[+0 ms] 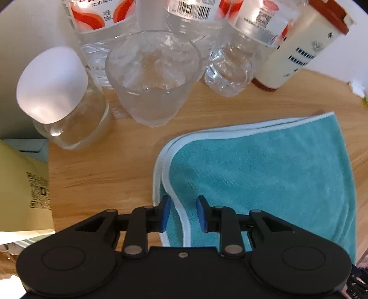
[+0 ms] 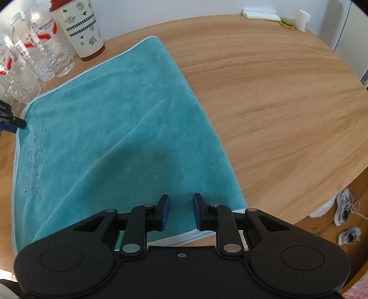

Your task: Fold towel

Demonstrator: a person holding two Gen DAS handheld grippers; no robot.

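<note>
Left gripper near water-filled cup

Wooden table, white wall

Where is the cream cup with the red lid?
The tall cream paper cup with the red lid stands at the wooden table's back left in the right wrist view, beside the clear plastic water bottles, just behind the teal towel's far edge.
</note>
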